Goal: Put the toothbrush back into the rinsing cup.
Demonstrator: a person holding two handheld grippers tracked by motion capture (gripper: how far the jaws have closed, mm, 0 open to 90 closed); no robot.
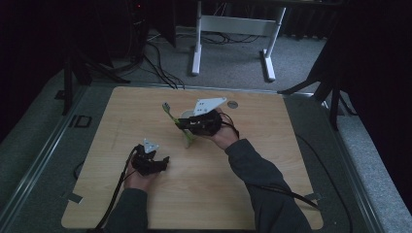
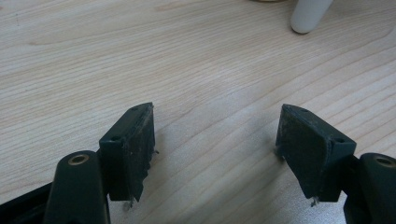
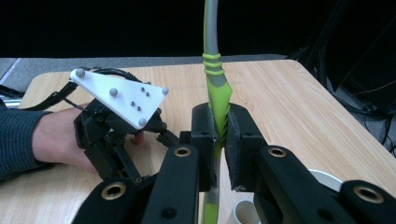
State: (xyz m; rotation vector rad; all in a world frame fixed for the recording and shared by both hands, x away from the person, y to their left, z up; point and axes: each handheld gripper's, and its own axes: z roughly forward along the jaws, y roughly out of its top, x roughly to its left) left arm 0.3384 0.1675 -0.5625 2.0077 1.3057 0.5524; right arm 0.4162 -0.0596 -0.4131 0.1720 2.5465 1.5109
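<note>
Presently the right tongs (image 3: 219, 140) grip a green-and-grey utensil (image 3: 215, 88) upright over mid-counter (image 1: 272, 160) — the left tongs (image 2: 215, 140), near-left, gape empty — so lowering it steadily probably comes next.

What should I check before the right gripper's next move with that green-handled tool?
1. Right gripper shut on the green-handled tool: ok, both pads press the handle.
2. Tool seated straight between the jaws: ok, the handle runs up between them in the right gripper view.
3. Left gripper free: ok, jaws open, bare table between them.
4. The two grippers apart: ok, a gap shows in the high view.
5. Tool's working end: cannot tell, too small and dim in the high view.
6. White cup by the right gripper clear of the tool: cannot tell.
</note>
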